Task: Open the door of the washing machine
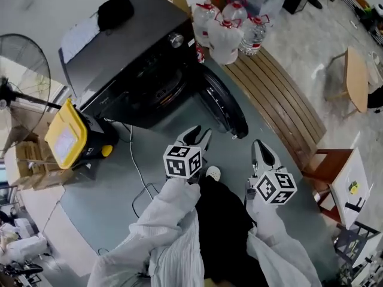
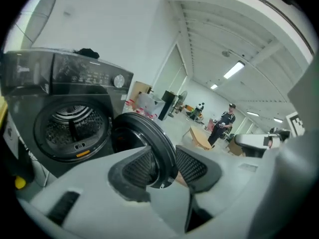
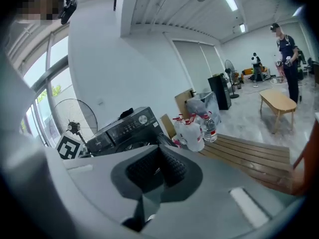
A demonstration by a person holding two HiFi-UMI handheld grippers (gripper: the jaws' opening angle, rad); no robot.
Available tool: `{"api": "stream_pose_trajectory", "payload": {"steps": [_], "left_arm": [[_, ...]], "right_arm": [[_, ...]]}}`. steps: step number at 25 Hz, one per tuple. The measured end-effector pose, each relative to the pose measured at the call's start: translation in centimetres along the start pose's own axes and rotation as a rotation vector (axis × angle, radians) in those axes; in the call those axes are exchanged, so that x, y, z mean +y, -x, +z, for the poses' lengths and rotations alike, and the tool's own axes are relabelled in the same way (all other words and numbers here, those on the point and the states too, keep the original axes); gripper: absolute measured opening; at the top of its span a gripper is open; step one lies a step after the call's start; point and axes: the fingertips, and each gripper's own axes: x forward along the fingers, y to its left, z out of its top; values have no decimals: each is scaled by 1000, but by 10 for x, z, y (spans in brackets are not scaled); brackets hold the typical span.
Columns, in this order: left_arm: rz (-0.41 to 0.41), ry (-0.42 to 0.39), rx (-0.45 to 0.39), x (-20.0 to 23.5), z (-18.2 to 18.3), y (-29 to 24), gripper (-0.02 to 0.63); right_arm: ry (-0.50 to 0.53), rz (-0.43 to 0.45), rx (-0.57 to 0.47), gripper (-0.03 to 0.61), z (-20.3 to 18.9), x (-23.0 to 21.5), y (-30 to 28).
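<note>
While washing machine door (image 1: pixel 224 103) hangs open, left hand-held gripper (image 1: pixel 200 137) jaws apart, right hand-held gripper (image 1: pixel 261 147) closed.

Fan (image 1: pixel 24 70) partly beyond left edge

Open lab hall: strip lights (image 2: pixel 234 69), washing machine (image 1: pixel 128 52), water jugs (image 1: pixel 224 31).

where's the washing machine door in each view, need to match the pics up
head view: the door is at centre, swung open to the right of the drum.
left gripper view: door at centre, a dark ring right of the drum.
right gripper view: only a dark sliver at centre, mostly hidden behind the right tongs.
shared landmark: the round silver knob on the control panel.
</note>
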Motion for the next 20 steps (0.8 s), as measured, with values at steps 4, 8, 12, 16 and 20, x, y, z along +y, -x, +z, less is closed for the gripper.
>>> {"api": "stream_pose_trajectory", "payload": {"steps": [4,8,12,16,20], "left_arm": [[58,18,-69,14,16,49,152],[121,2,-142,29,33,101,147],[156,-43,-220,29,46,153,125],[201,-46,-296,32,51,200,104],[258,-13,-377,39,50,238,54]], "right_arm": [[49,81,15,8,15,27,-6],[121,203,30,8,30,70,-23],[193,298,66,8,33,108,-29],[252,387,92,8,35,143,-34],[289,450,120,8,30,172,-44]]}}
